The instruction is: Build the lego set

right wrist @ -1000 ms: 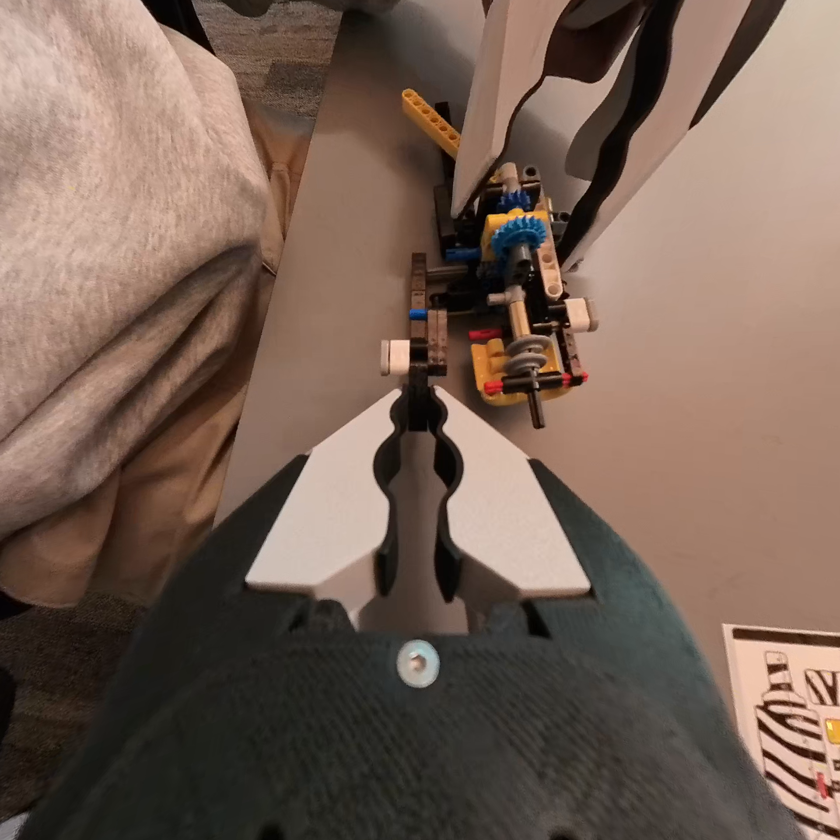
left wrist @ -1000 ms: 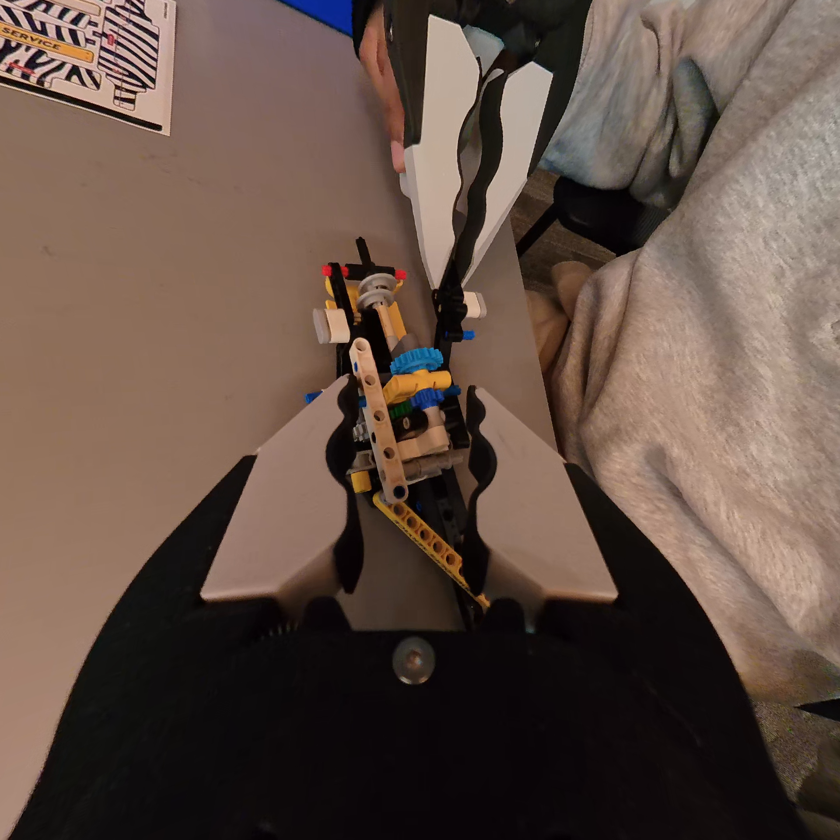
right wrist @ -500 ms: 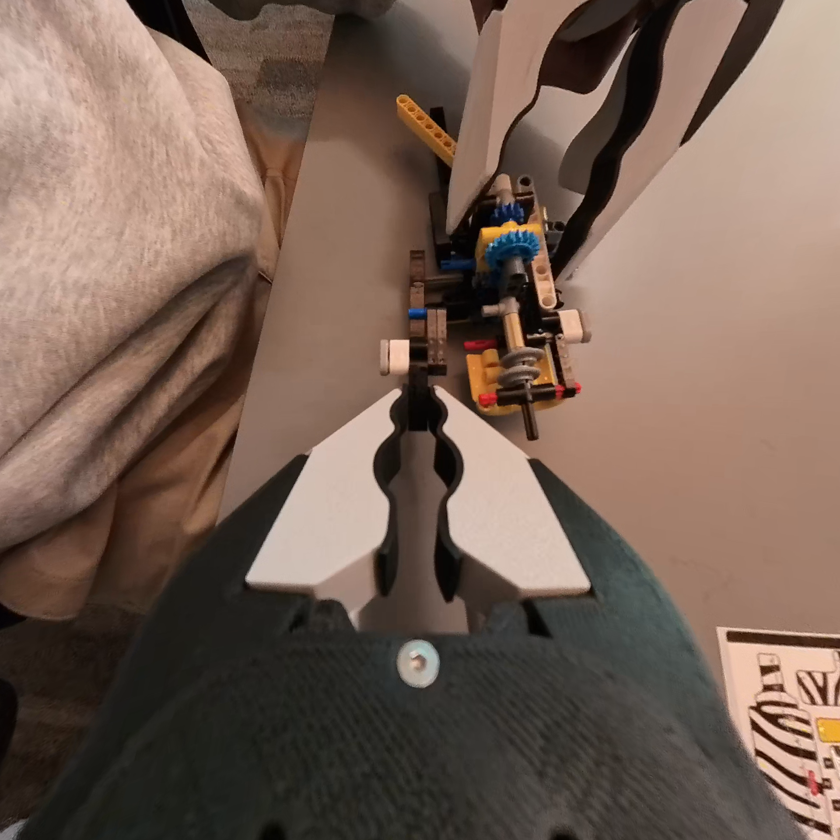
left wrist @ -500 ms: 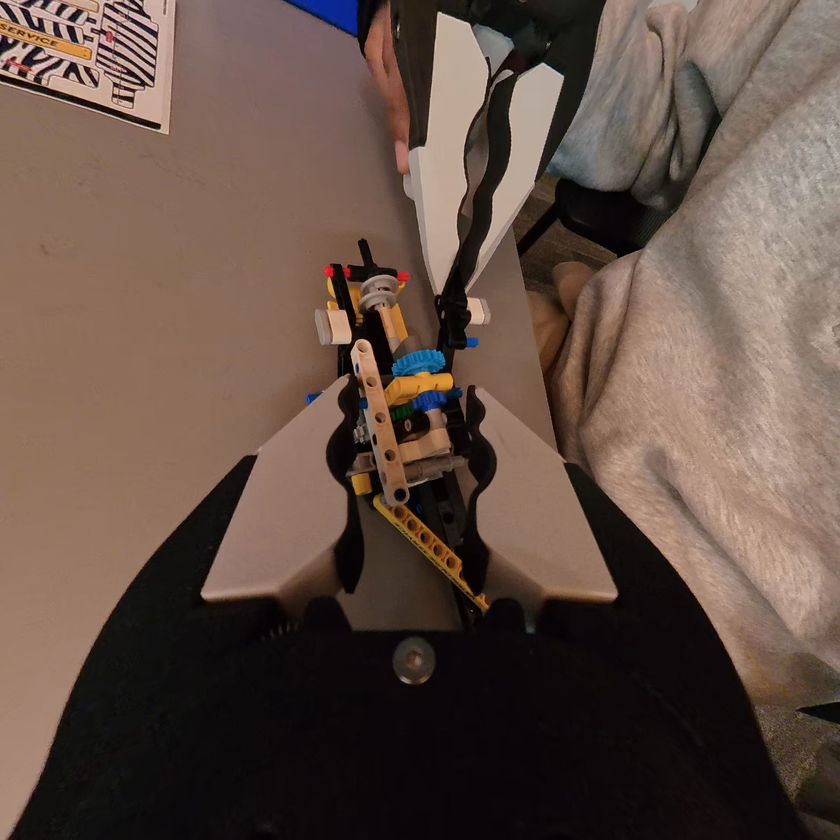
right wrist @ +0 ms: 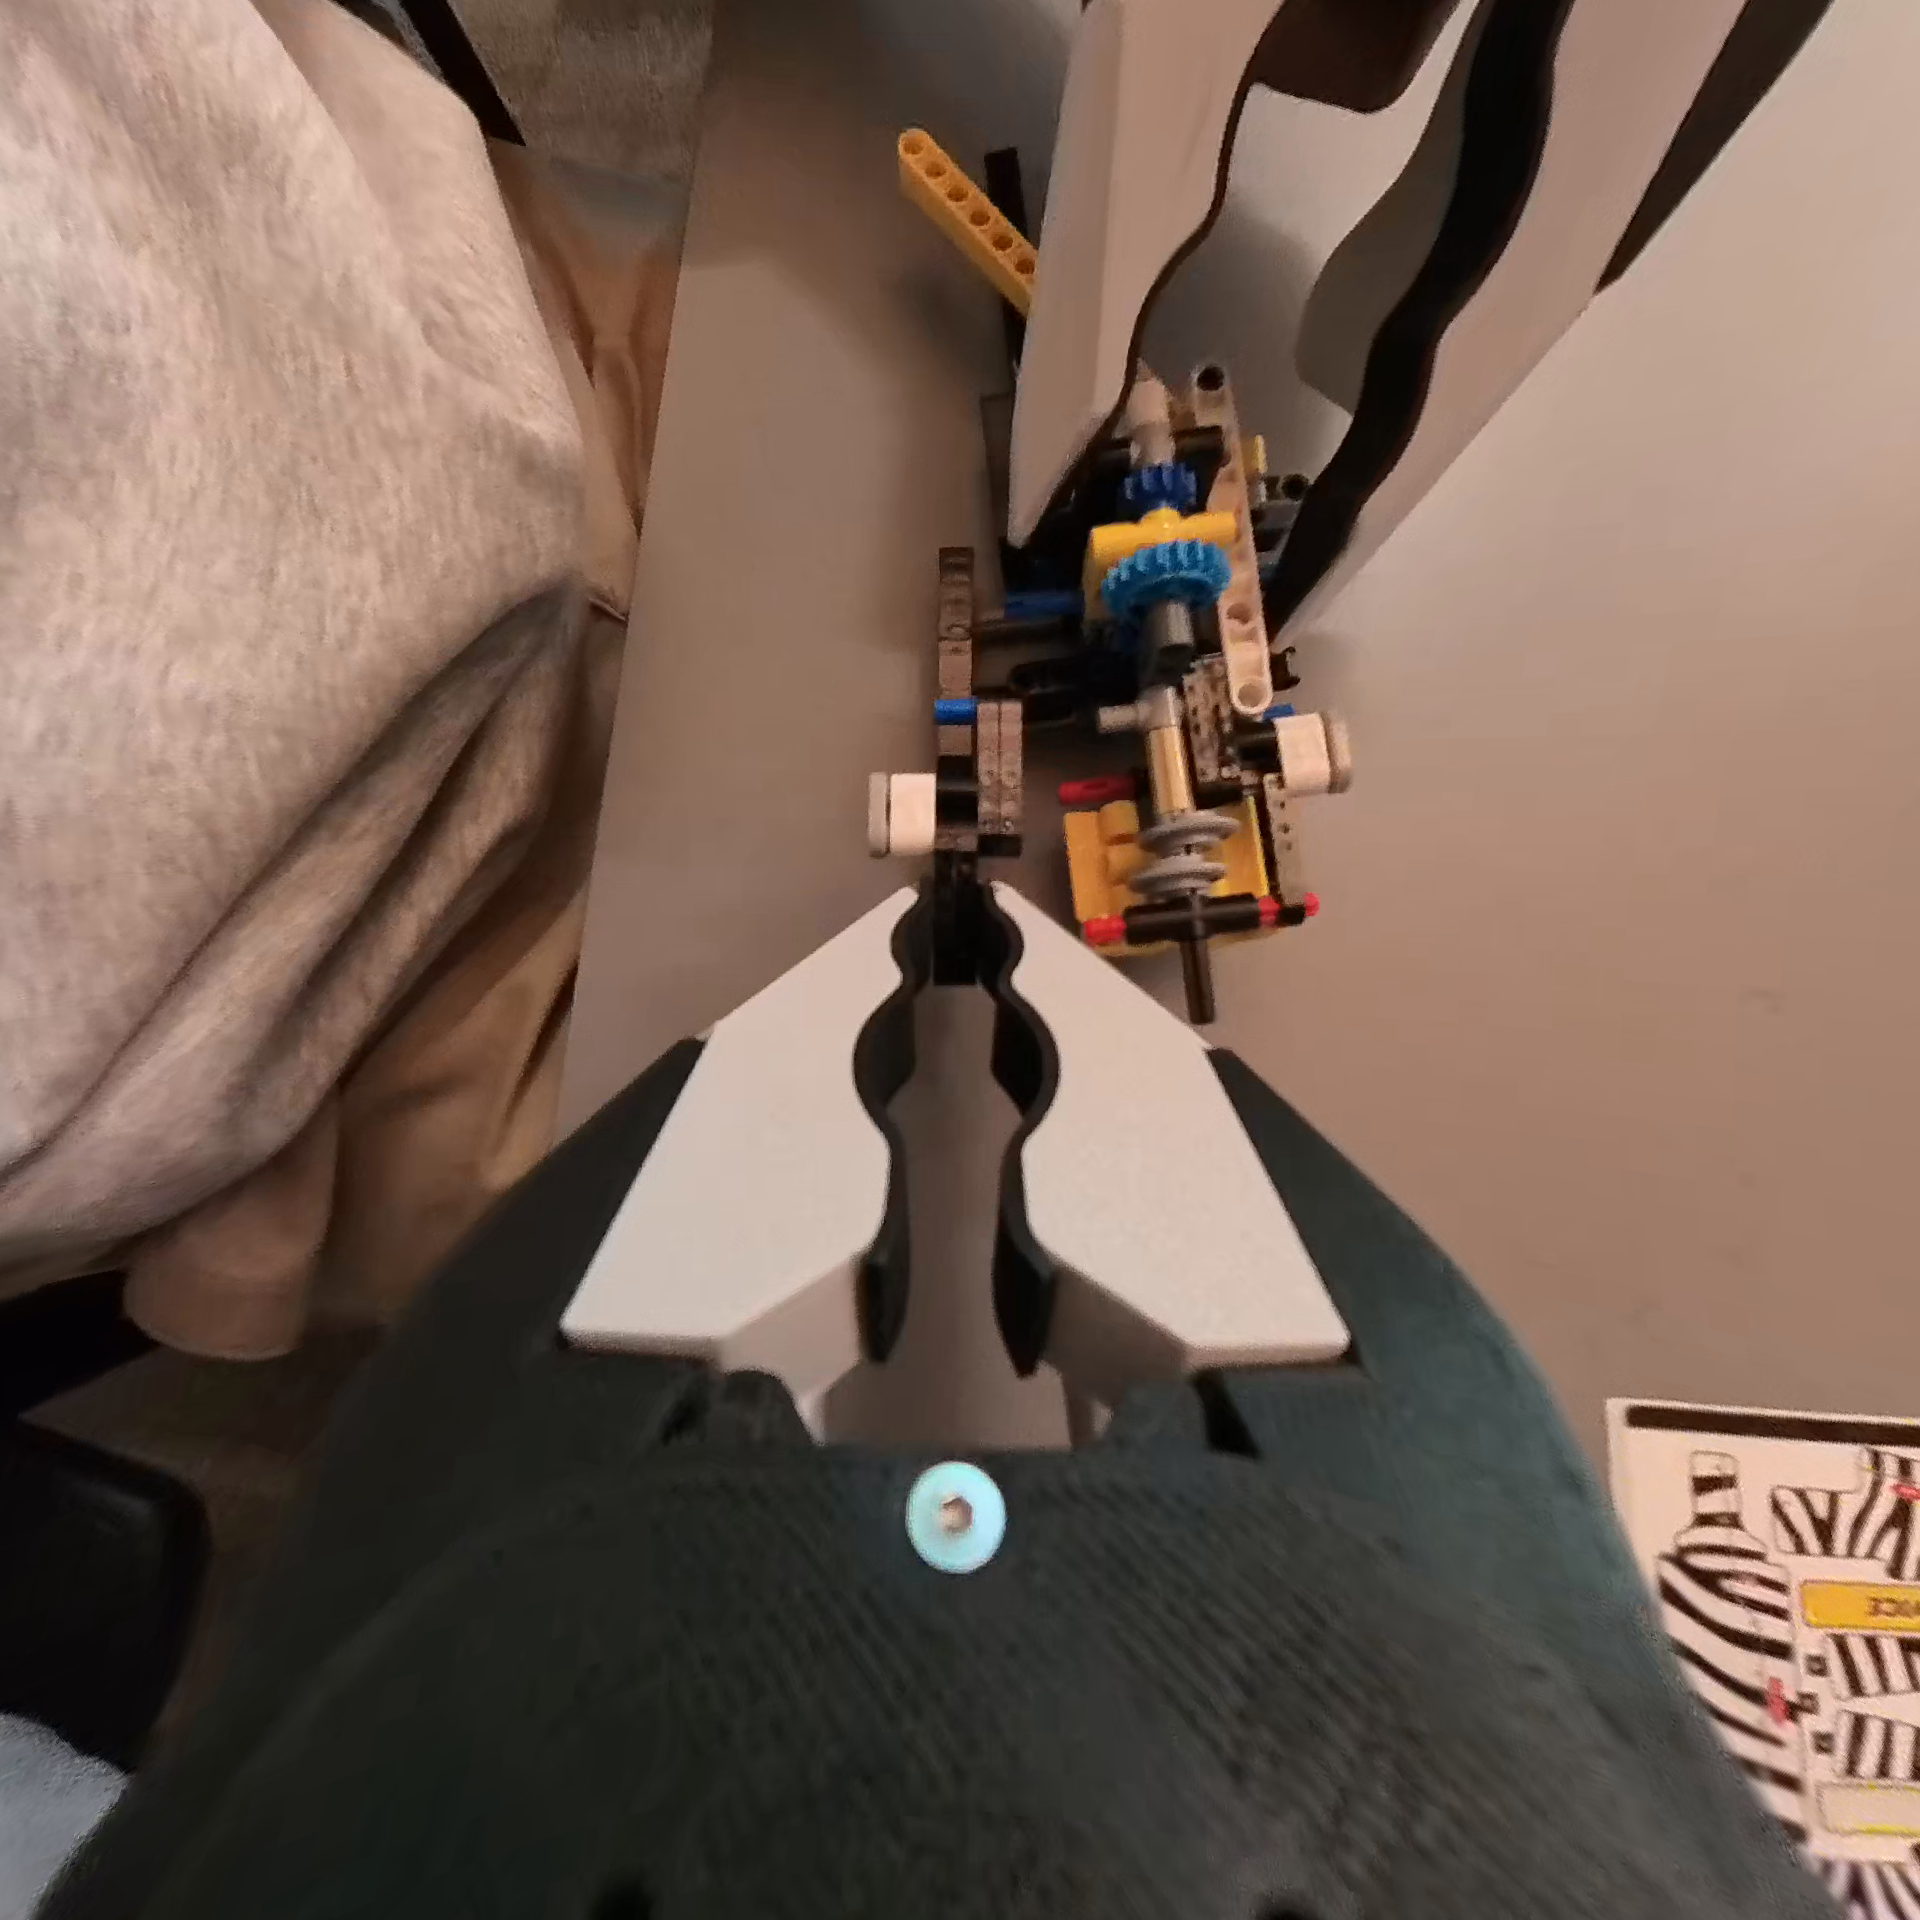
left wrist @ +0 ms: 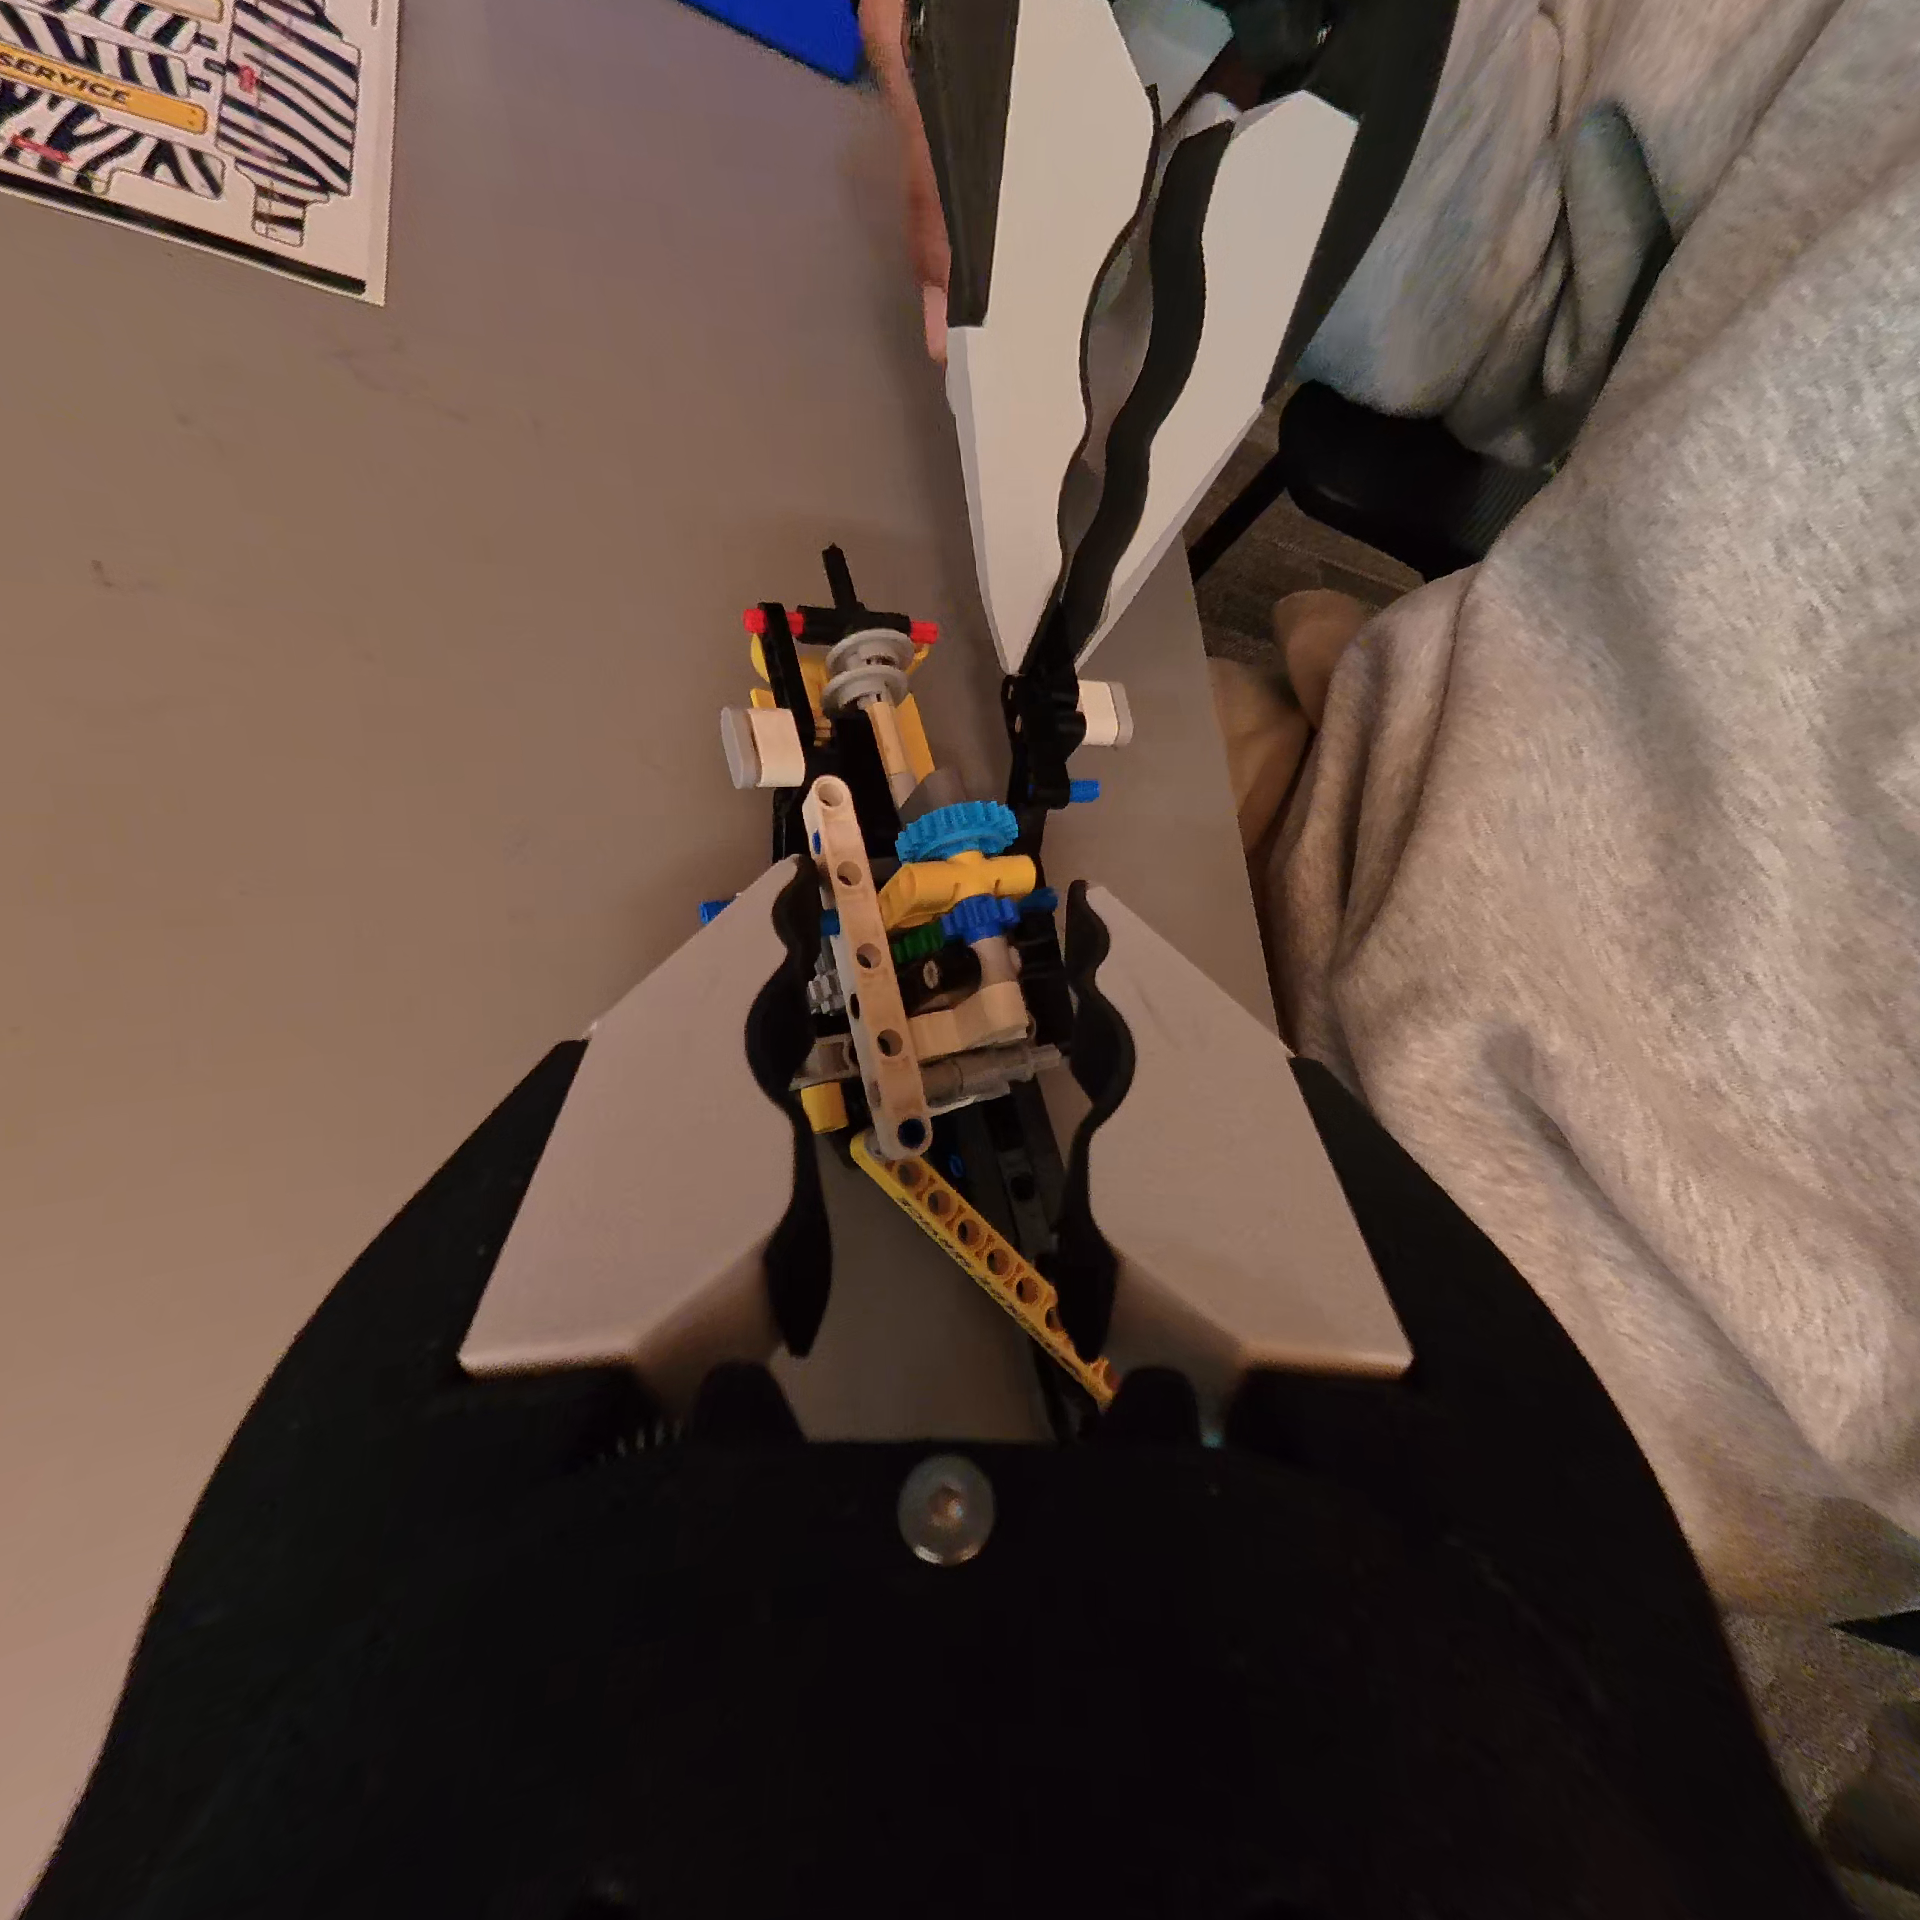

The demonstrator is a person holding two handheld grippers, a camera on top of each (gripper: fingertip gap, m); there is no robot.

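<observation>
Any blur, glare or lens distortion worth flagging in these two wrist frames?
Left wrist view: sharp on the lego assembly, dim warm light, no glare, fisheye bending of the table edge. Right wrist view: slightly soft with motion blur, worst on the sticker sheet at the corner.

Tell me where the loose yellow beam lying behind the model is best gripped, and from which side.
Probably its free far end: the yellow beam lies flat on the table, its other end tucked under the left tool clamped on the model. Come from above, fingers across its narrow width; the long sides are straight and parallel.
</observation>
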